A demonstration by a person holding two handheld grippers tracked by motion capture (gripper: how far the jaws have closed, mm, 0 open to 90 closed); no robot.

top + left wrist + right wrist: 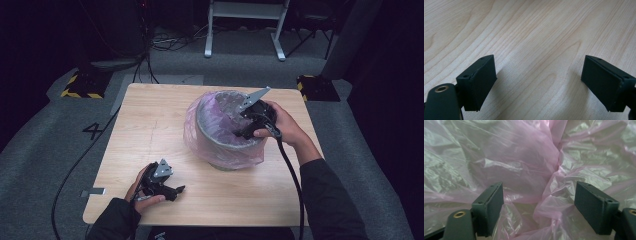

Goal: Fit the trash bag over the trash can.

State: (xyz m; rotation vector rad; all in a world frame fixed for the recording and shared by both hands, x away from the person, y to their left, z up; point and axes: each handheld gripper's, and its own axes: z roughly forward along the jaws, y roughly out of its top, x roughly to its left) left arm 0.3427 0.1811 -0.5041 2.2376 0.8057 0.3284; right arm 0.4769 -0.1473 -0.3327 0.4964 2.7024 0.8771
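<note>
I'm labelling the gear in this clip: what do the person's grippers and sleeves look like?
Both the left gripper and right gripper are black with flat rectangular fingers, a grey three-cornered plate on top and a black cable. The sleeves are dark.

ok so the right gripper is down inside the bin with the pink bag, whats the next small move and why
Probably press the right gripper a little deeper to push the crumpled pink plastic bag liner against the wall of the round grey bin. Its jaws stand open, with loose folds bunched between them, unpressed. The left gripper rests open over the light wooden table.
</note>
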